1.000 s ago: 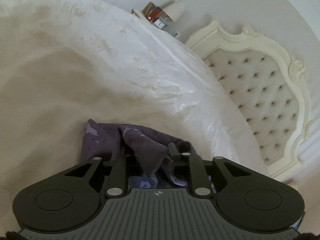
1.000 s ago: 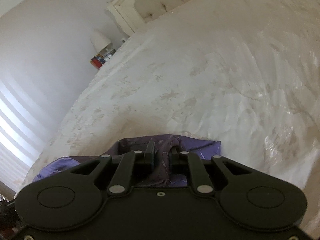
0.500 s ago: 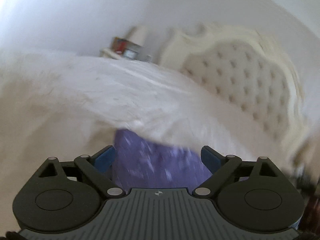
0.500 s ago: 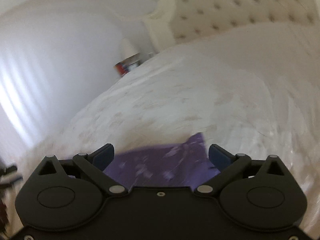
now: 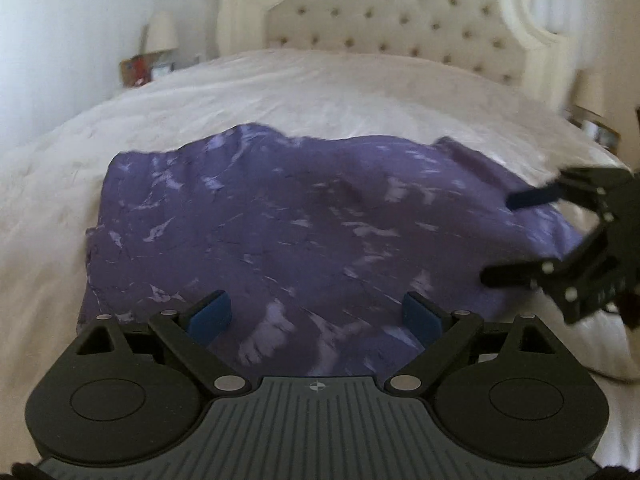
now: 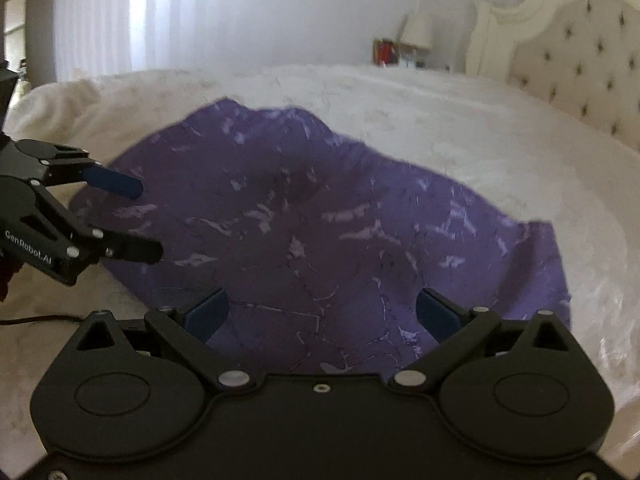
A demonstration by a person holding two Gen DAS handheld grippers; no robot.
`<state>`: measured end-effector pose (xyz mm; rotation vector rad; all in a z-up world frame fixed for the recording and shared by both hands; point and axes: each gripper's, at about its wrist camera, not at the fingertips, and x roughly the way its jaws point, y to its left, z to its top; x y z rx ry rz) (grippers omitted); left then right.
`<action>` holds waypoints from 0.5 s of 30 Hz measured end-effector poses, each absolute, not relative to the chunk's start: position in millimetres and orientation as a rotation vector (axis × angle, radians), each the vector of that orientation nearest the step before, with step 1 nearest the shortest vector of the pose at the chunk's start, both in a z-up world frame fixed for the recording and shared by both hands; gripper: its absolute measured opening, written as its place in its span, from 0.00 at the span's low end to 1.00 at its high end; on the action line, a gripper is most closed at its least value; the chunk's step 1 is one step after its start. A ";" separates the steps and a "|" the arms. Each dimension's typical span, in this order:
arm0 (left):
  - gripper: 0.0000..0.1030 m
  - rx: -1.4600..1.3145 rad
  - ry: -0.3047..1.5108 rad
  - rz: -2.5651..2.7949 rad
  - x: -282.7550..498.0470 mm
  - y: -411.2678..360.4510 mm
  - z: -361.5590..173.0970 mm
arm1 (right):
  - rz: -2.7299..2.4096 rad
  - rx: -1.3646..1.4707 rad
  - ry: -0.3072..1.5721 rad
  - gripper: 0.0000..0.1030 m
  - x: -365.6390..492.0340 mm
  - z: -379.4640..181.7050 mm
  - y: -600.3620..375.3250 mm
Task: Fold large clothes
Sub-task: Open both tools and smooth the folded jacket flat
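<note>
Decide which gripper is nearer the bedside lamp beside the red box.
Left, probably. The left gripper hovers at the purple garment's edge on the side of the lamp; the right gripper is at the opposite edge, farther away.

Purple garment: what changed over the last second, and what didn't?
Both grippers let go: a second ago the left gripper and right gripper were each pinched on bunched cloth; their jaws have just been opening and now stand wide, nothing between the pads. The purple garment now lies spread out instead of bunched. Both views rolled level. The garment remains on the white bedspread.
</note>
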<state>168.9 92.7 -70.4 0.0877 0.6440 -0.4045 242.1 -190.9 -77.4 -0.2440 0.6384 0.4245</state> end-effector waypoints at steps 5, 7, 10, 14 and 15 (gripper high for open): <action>0.90 0.076 0.704 -0.335 207.8 95.1 -71.7 | 0.352 -0.203 0.711 0.97 281.1 -87.2 -198.8; 0.91 0.086 0.725 -0.320 223.3 95.1 -70.8 | 0.326 -0.170 0.730 0.97 299.0 -88.9 -202.5; 0.92 0.125 0.746 -0.298 243.2 93.6 -68.3 | 0.301 -0.149 0.742 0.98 319.2 -90.0 -206.0; 0.95 0.191 0.784 -0.290 270.0 88.7 -66.7 | 0.283 -0.154 0.753 0.98 342.1 -92.2 -203.3; 0.96 0.208 0.794 -0.289 276.8 87.2 -67.0 | 0.280 -0.154 0.754 0.98 346.3 -93.2 -202.5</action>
